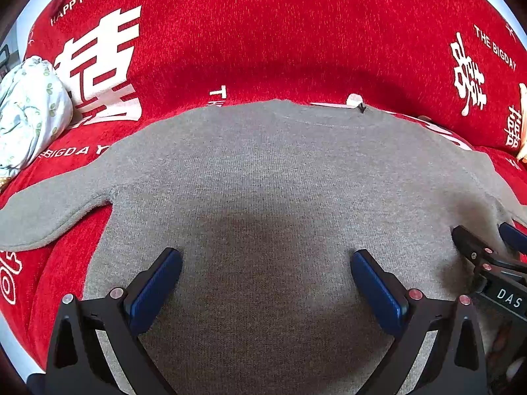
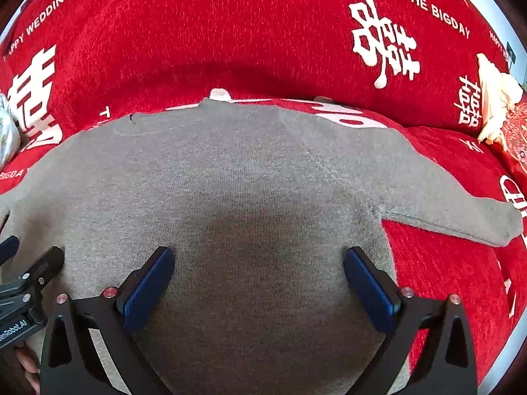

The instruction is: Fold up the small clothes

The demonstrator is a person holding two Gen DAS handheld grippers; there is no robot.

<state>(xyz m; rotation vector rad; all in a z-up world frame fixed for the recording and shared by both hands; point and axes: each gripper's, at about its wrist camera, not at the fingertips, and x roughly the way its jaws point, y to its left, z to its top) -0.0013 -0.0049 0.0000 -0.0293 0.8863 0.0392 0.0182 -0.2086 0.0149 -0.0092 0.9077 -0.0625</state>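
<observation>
Left gripper (image 1: 266,265): jaws spread wide apart, nothing between the blue ribbed pads (image 1: 154,291) but open air. Right gripper (image 2: 258,263): likewise spread wide, clamped on nothing.

Small grey knitted sweater (image 1: 263,177) lay flat and unfolded beneath and ahead of both pairs of jaws, on a red plush cover with white lettering and double-happiness characters (image 1: 263,33). Left sleeve (image 1: 49,217) stretched outward well to the left of the left jaws; right sleeve (image 2: 461,214) stretched out to the right of the right jaws. Neckline at the far edge, past the fingertips, with a small white tag (image 1: 354,99) just beyond it.

Right gripper's black finger visible just right of the left jaws (over the sweater's right side). Bundled pale floral cloth (image 1: 29,112) sat far left, well apart from the sweater. Cream fabric item (image 2: 494,98) at far right.
</observation>
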